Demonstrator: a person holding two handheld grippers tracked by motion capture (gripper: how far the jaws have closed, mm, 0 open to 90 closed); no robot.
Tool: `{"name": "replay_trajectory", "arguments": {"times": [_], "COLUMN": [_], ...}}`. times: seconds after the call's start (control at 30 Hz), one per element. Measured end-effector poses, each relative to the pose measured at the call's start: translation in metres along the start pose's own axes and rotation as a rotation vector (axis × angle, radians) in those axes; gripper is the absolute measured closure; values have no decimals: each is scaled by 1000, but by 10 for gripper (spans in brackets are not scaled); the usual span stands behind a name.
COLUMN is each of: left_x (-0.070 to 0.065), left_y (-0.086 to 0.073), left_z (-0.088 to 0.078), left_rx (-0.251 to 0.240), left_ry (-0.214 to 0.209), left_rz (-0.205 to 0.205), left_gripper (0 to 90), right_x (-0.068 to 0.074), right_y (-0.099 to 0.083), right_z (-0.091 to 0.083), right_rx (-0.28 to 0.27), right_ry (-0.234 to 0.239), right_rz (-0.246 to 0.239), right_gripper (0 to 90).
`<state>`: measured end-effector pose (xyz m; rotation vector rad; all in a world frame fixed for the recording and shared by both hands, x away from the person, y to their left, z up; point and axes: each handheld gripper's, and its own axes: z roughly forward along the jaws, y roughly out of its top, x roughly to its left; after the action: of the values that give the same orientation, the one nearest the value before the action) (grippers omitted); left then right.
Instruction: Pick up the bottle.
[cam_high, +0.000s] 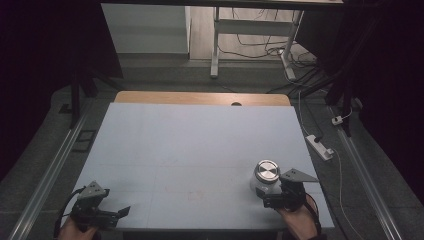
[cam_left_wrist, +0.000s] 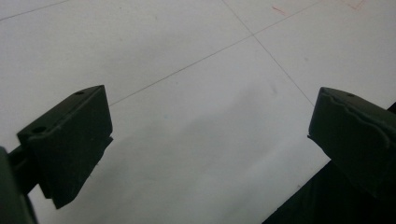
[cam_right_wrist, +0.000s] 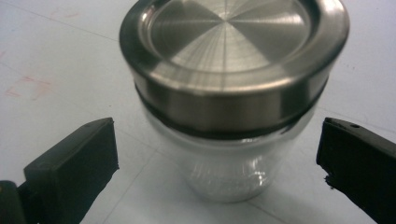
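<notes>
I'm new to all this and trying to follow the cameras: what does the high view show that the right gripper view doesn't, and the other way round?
High view alone: the left claw open over bare table, the person's hand, the floor with cables and a power strip.

Right gripper view alone: the jar's clear glass body, its lid's dark seal ring and brushed metal finish.

Both: the glass jar with its steel lid, the open right claw beside it, the pale table.

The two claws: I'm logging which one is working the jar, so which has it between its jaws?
The right claw: its open jaws flank the steel-lidded glass jar without touching it. The left claw stands open over bare table, far from the jar.
</notes>
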<state>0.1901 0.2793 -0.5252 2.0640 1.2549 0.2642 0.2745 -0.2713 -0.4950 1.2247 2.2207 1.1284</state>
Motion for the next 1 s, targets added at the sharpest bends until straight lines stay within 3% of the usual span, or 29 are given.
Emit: {"name": "replay_trajectory", "arguments": {"times": [0.63,0.87,1.0], "left_x": [1,0,0], "left_y": [0,0,0], "left_z": [1,1,1], "left_rx": [4,7,8], "left_ry": [-3,-4,-4], "left_rz": [1,3,6], "left_gripper": [7,8,8], "right_x": [-2,-2,0], "right_y": [12,13,14], "right_z": [24,23,22], "right_rx": [36,39,43], "right_ry": [-26,-26,-33], "right_rz": [-51,-76,-89], "right_gripper": [0,124,140]}}
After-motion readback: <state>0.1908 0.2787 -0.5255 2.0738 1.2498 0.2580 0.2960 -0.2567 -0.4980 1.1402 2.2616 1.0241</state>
